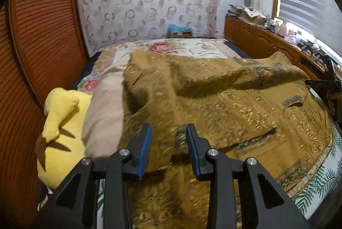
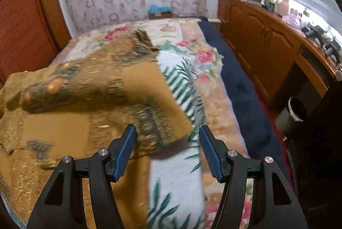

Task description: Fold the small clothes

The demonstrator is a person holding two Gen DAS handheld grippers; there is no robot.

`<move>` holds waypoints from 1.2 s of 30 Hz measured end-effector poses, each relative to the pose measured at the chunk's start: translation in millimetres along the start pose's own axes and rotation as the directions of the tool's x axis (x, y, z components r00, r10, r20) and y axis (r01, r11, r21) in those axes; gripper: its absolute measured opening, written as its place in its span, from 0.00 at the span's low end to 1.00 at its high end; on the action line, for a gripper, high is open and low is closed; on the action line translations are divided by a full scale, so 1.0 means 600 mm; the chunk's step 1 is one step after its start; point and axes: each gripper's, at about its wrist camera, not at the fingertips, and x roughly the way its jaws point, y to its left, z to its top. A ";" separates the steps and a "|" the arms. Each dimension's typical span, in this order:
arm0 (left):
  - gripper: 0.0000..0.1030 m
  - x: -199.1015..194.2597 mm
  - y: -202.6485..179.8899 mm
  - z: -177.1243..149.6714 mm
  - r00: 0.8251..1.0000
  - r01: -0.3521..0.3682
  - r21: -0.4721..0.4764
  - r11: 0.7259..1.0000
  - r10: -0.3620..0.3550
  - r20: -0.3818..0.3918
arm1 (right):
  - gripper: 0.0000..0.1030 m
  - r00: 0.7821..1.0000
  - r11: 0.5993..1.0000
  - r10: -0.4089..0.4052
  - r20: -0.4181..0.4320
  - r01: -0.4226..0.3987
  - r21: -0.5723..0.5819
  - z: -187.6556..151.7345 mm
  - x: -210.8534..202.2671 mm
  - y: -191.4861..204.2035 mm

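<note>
Left gripper (image 1: 168, 129): black plastic arms tipped with blue ribbed fingers (image 1: 143, 150), parted with a moderate gap, gripping nothing, poised over rumpled cloth. Directly beneath and beyond, the garment (image 1: 213, 105): a mustard-gold woven piece with darker blue-grey bands and pale gold brocade-like figuring, spread across the bed (image 1: 188, 47) in soft folds, one broad ridge casting a shadow over the middle. Small dark-edged flap near its right side. Motion blur on the nearest part, so fine weave unreadable there.

Right gripper (image 2: 167, 129): same black frame, blue cross-hatched fingers (image 2: 126, 150) released and set wide, clasping nothing. Between and just ahead of them, a corner of the same garment (image 2: 96, 96), plain tan on the flat panel, banded and patterned along the edge, lying over a white bedspread (image 2: 177, 175) printed with green palm fronds and pink roses. Whether the left finger touches the cloth: cannot tell, blurred.

Further out, at the garment's left edge, a beige pillow (image 1: 102, 118) and a yellow plush toy (image 1: 59, 132) with brown markings. Beside the bed, a navy blanket (image 2: 241, 90), then a glossy wooden cabinet (image 2: 263, 41), cluttered on top. Floral patterned fabric (image 1: 147, 0) covering the far wall; ribbed red-brown door (image 1: 42, 26) at left.
</note>
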 end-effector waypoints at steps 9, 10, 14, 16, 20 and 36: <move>0.30 0.014 0.017 -0.019 0.999 0.012 -0.024 1.000 -0.013 -0.038 | 0.57 1.000 1.000 0.019 -0.019 -0.020 -0.009 0.005 0.022 -0.007; 0.30 0.020 0.014 -0.017 0.999 0.009 -0.018 1.000 -0.010 -0.043 | 0.53 0.999 1.000 0.027 -0.020 -0.028 -0.015 0.005 0.022 -0.004; 0.30 0.051 0.007 -0.016 0.996 -0.054 0.028 0.998 0.056 -0.070 | 0.11 0.996 0.996 0.084 -0.008 -0.084 -0.032 0.006 0.015 0.008; 0.30 0.071 0.013 -0.016 0.993 -0.059 0.019 0.998 0.060 -0.099 | 0.05 0.996 0.995 0.084 0.023 -0.083 -0.048 0.008 0.002 0.014; 0.30 0.093 0.028 -0.020 0.991 -0.030 -0.018 0.999 0.027 -0.132 | 0.02 0.989 0.988 0.127 0.079 -0.120 -0.094 0.005 -0.033 0.037; 0.00 0.019 0.062 0.014 0.999 0.047 -0.044 0.998 -0.047 -0.006 | 0.01 0.971 0.978 0.176 0.161 -0.155 -0.138 -0.001 -0.111 0.076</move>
